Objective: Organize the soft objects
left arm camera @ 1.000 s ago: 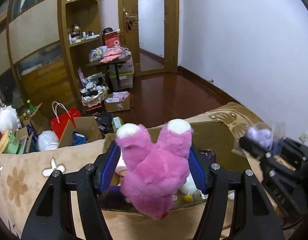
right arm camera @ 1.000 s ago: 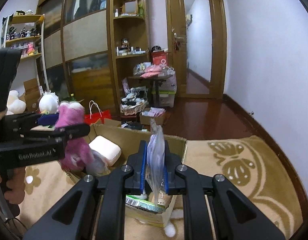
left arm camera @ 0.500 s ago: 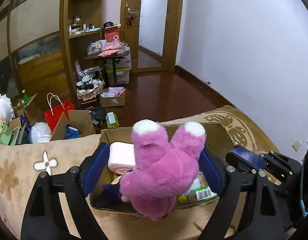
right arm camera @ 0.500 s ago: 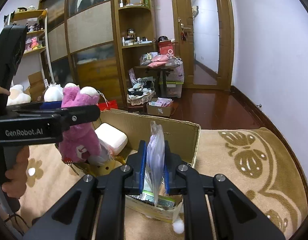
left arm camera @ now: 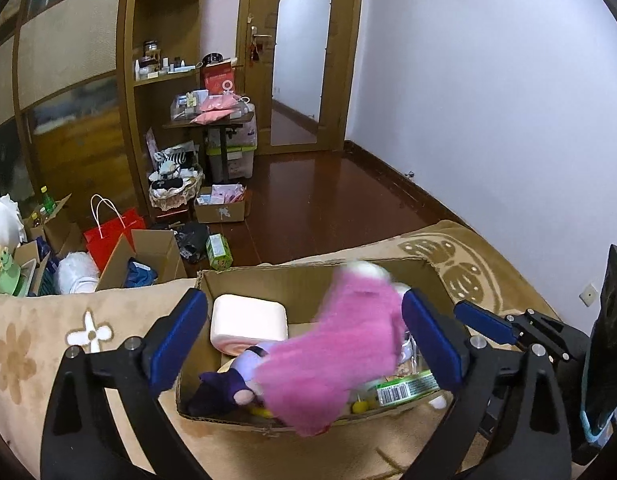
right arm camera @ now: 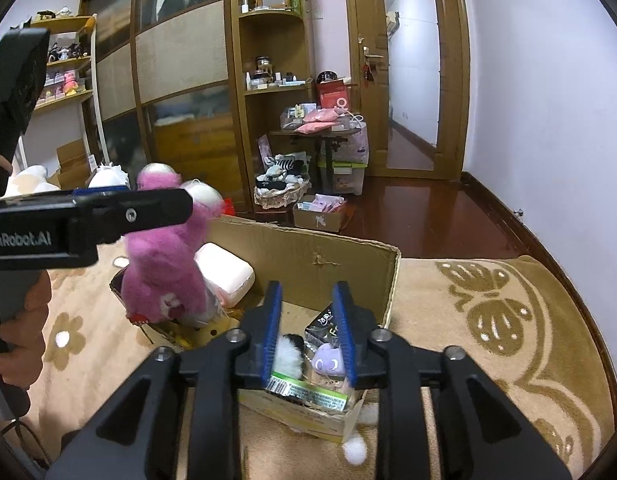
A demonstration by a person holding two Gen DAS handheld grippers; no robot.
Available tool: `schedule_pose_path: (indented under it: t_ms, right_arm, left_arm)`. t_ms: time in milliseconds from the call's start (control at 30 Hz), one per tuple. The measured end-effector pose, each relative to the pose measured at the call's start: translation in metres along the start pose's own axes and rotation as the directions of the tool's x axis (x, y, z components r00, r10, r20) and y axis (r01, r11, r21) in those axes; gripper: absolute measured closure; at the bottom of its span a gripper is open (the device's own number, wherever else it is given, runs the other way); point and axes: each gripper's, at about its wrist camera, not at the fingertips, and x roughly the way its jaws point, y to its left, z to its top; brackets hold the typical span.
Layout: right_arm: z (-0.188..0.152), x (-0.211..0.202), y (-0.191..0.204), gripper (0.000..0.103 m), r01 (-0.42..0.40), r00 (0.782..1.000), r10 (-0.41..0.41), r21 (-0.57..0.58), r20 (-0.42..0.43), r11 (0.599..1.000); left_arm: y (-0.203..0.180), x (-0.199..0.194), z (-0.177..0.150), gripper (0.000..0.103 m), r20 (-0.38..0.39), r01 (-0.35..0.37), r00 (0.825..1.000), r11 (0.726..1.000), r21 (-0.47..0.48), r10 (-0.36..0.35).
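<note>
Over the open cardboard box [left arm camera: 244, 276], which sits on a beige patterned rug [right arm camera: 488, 312], both tools hang tilted downward so that whatever they let go lands inside. Left gripper [left arm camera: 304, 340]: its jaws have just been opening and now stand wide, the blue pads clear of the pink plush toy [left arm camera: 336, 356] on its left side (on the right side the blurred fur lies against the pad, so contact there cannot be ruled out). The toy appears smeared and leaning, its white-tipped ears toward the box's far wall, which suggests it is dropping free into the box rather than being carried. Beneath it lie a pale pink block [left arm camera: 248, 320] and a dark purple plush [left arm camera: 224, 392], so the box is evidently the collecting place for the soft things. Right gripper [right arm camera: 308, 336]: its jaws have also just been opening and stand partly apart with nothing pinched between them; below them, in the near corner of the box, rest a small clear packet holding a lilac figure [right arm camera: 328, 360] and a green-labelled packet [right arm camera: 308, 394]. A hand [right arm camera: 20, 328] grips the left tool's handle at the frame's edge. A white pompom [right arm camera: 354, 450] lies on the rug outside the box, probably still to be gathered.
</note>
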Motion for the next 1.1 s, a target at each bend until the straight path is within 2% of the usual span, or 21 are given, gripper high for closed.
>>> schedule_pose_path:
  t_ms: [133, 200, 267, 367, 467, 600, 667, 733, 867, 1100]
  right_arm:
    - [0.001, -0.003, 0.003, 0.068, 0.011, 1.000, -0.011, -0.019, 0.003, 1.000]
    - [0.002, -0.006, 0.002, 0.065, 0.015, 1.000, -0.015, -0.019, 0.007, 1.000]
    - [0.002, -0.009, 0.001, 0.057, 0.018, 1.000, -0.017, -0.011, 0.009, 1.000]
    - [0.001, -0.013, 0.002, 0.054, 0.020, 1.000, -0.020, -0.006, 0.007, 1.000]
    - [0.001, -0.021, 0.004, 0.043, 0.029, 1.000, -0.029, 0.000, 0.010, 1.000]
    - [0.002, -0.035, 0.006, 0.033, 0.044, 0.999, -0.044, 0.009, 0.013, 0.999]
    - [0.003, -0.044, 0.007, 0.018, 0.054, 0.998, -0.055, 0.020, 0.020, 0.998]
    - [0.005, -0.054, 0.007, 0.010, 0.065, 0.997, -0.066, 0.031, 0.033, 0.997]
    - [0.009, -0.076, 0.011, 0.000, 0.090, 0.994, -0.091, 0.033, 0.056, 0.995]
    - [0.013, -0.112, 0.020, 0.000, 0.105, 0.990, -0.109, 0.052, 0.089, 0.993]
  left_arm:
    - [-0.001, 0.001, -0.001, 0.006, -0.012, -0.005, 1.000, 1.000, -0.002, 0.005]
    - [-0.003, 0.000, -0.002, 0.006, -0.012, -0.024, 1.000, 1.000, 0.013, 0.024]
    - [-0.005, -0.001, -0.002, 0.006, -0.011, -0.040, 0.999, 0.999, 0.034, 0.040]
    - [-0.005, -0.007, -0.007, 0.006, -0.022, -0.058, 0.998, 0.997, 0.042, 0.059]
    - [-0.005, -0.016, -0.012, 0.006, -0.034, -0.061, 0.997, 0.998, 0.035, 0.062]
    - [-0.005, -0.035, -0.017, 0.006, -0.032, -0.076, 0.996, 0.996, 0.042, 0.078]
    - [-0.004, -0.045, -0.018, 0.006, -0.029, -0.084, 0.996, 0.996, 0.041, 0.085]
    - [-0.004, -0.057, -0.022, 0.006, -0.031, -0.086, 0.996, 0.996, 0.036, 0.087]
    - [0.001, -0.078, -0.024, 0.004, -0.023, -0.094, 0.995, 0.995, 0.015, 0.095]
    - [0.013, -0.121, -0.036, 0.001, 0.010, -0.110, 0.994, 0.994, -0.024, 0.111]
